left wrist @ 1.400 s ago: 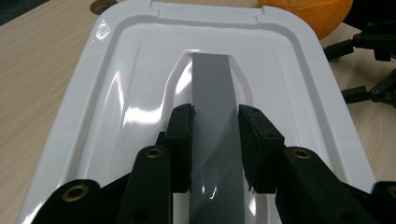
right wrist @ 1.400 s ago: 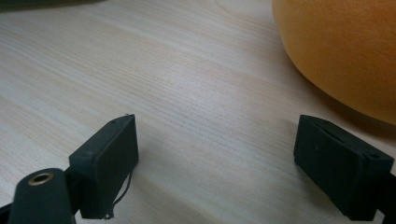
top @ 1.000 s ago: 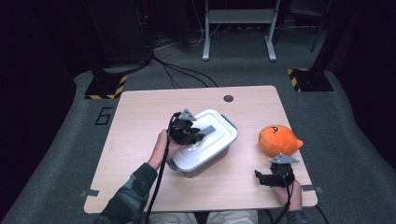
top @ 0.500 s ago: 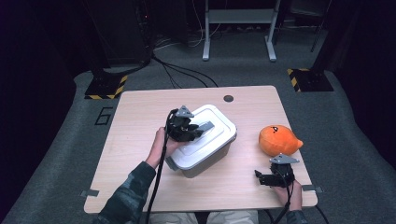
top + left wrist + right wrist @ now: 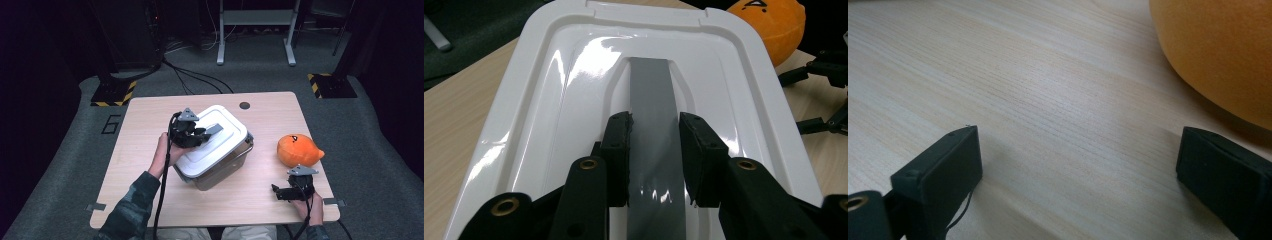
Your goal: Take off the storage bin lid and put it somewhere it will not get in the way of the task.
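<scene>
- We see our left gripper (image 5: 200,134) over the white lid (image 5: 212,140) of a clear plastic storage box (image 5: 222,170) in the high view; the box stands near the middle of the wooden table (image 5: 150,135).
- In the left gripper view, its two black jaws pinch the grey handle strip (image 5: 651,100) that runs down the middle of the lid (image 5: 559,75), one pad (image 5: 616,150) on each side of the strip and pressing on it.
- The lid sits tilted on the box, its near-left side raised where we hold it.
- Our right gripper (image 5: 280,192) rests low on the table near the front right corner, well apart from the box.
- Its jaws have just been opening and stand spread wide, with bare tabletop (image 5: 1048,100) between them and nothing held.
- An orange plush toy (image 5: 298,149) lies on the table just beyond the right gripper; in the right gripper view its rounded side (image 5: 1218,50) sits close above the right-hand jaw, not touching it.
</scene>
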